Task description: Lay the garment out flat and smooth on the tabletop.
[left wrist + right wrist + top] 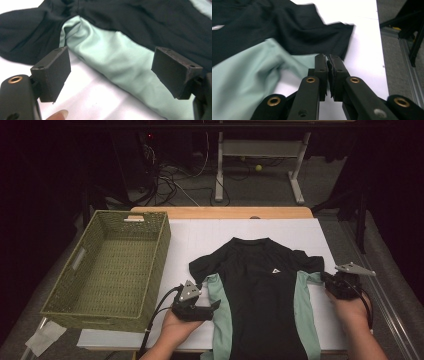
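While the shirt [261, 290] lay flat and face-up on the white table [200, 240], its collar pointing away from the person and its hem hanging over the near edge, a tool sat at each of its sides. It was a dark shirt with a pale green panel down each flank and a small light logo on the chest.

At the shirt's left side, the left tool [212, 309] rested low on the table in the left hand [172, 327], pointing toward the green panel just below the sleeve. In the left gripper view its jaws stood wide apart with the green panel [117, 62] lying between and beyond them; the pads did not press on the cloth, and nothing was held. A fingertip [58, 115] showed at the bottom edge of that view.

On the other side, the right tool [326, 279] lay at the right sleeve [307, 262], held by the right hand [352, 307]. In the right gripper view its jaws were drawn together, pads nearly meeting, at the edge of the shirt [287, 37] where green panel and dark sleeve met. Whether any fabric was pinched between the pads I could not tell.

A green woven basket [157, 252] stood on the left of the table, just beside the shirt's left sleeve but not touching it.
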Tool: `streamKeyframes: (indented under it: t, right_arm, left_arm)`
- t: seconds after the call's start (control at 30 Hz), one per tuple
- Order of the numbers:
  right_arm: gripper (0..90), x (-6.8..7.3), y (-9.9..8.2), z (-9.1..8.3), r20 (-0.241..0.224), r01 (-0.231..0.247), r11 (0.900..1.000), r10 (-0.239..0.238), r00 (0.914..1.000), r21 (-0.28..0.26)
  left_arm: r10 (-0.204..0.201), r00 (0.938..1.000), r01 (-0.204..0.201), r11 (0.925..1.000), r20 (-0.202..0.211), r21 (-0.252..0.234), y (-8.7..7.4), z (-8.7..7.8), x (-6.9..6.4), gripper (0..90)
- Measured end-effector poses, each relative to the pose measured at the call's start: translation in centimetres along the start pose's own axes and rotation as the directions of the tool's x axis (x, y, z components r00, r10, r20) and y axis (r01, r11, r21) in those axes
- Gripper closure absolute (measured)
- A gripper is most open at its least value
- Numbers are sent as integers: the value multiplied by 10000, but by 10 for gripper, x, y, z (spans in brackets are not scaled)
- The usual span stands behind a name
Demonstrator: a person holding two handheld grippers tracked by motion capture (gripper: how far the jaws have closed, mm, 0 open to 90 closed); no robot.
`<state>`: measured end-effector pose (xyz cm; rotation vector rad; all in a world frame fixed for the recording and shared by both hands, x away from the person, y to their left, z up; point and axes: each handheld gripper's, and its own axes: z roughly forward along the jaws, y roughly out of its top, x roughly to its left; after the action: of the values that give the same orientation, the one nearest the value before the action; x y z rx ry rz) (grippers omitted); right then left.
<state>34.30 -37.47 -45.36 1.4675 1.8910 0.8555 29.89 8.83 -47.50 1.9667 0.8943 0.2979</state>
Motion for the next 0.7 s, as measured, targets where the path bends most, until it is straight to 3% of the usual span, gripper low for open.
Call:
streamKeyframes:
  t: [0.13, 0.23, 0.3, 0.33, 0.47, 0.5, 0.53, 0.6, 0.7]
  right_arm:
    - [848, 7, -10, -16, -218, 123, 9998, -126, 9997, -131]
    - [755, 14, -15, -29, -417, 202, 9983, -225, 9989, -543]
    - [658, 10, -4, -27, -124, 228, 9964, -239, 9996, -811]
    - [658, 10, -4, -27, -124, 228, 9964, -239, 9996, -811]
    - [592, -9, 18, 0, 270, -345, 9972, 364, 9990, -660]
    - [586, -18, 28, 17, 554, -474, 9980, 497, 9972, -421]
    - [586, -18, 28, 17, 554, -474, 9980, 497, 9972, -421]
    - [577, -30, 34, 41, 561, -887, 9961, 887, 9945, -22]
    - [576, -34, 35, 50, 430, -1073, 9938, 1060, 9934, 303]
  left_arm:
    - [7, 10000, -7, 10000, 5, -22, -1, 0, 0, 137]
    - [94, 10000, -94, 9999, -9, -134, -2, -1, -1, 136]
    - [68, 10000, -68, 9998, -27, -171, -2, -1, -1, 136]
    - [68, 10000, -68, 9998, -27, -171, -2, -1, -1, 136]
    - [204, 9998, -204, 9997, -42, -151, -2, 0, -3, 137]
    - [215, 9998, -216, 9997, -51, -151, -2, 0, -3, 137]
    - [213, 9998, -213, 9997, -51, -146, -2, 0, -3, 137]
    - [222, 9997, -223, 9996, -48, -154, -2, 0, -3, 137]
    - [247, 9997, -248, 9995, -83, -204, -3, -1, -4, 137]
